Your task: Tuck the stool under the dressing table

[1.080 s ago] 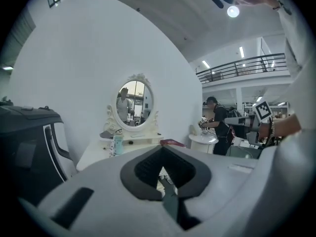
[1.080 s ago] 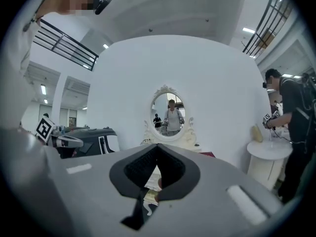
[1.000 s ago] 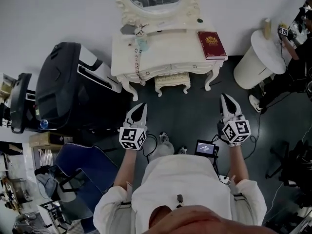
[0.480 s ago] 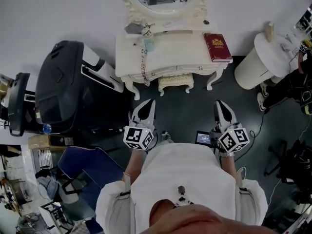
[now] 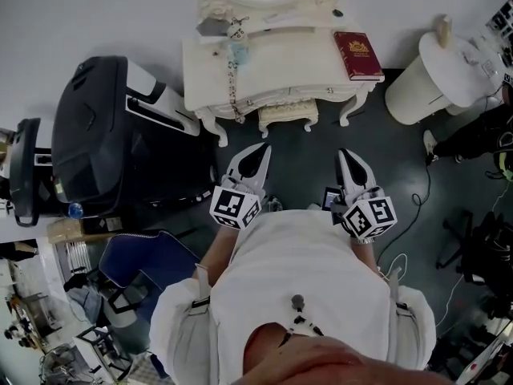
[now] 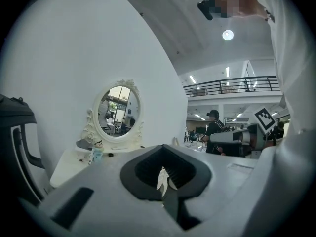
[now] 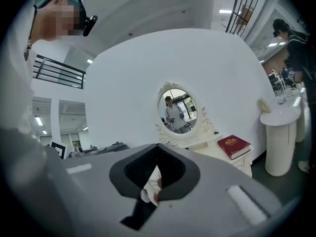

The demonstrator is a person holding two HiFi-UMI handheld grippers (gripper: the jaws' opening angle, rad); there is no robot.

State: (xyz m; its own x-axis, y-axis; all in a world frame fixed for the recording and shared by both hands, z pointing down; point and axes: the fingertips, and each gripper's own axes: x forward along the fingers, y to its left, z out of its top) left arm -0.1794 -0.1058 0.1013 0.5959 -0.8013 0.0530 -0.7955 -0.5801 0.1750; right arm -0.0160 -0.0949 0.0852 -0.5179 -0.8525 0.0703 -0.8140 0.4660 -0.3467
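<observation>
My left claw [image 5: 258, 152] and right claw [image 5: 348, 160] are both pressed together and empty, hovering near me. The stool [image 5: 287, 117] sits tucked under the far cream dressing table [image 5: 288, 61].

Open floor [image 5: 303, 163] in front of the table [image 5: 280, 64] gives free passage; a large black unit [image 5: 88, 135] closes the left side, a round white stand [image 5: 441, 74] the right, and the stool [image 5: 286, 117] fills the space between the table legs.

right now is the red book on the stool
No, the book lies on the right end of the table, not on the stool.
</observation>
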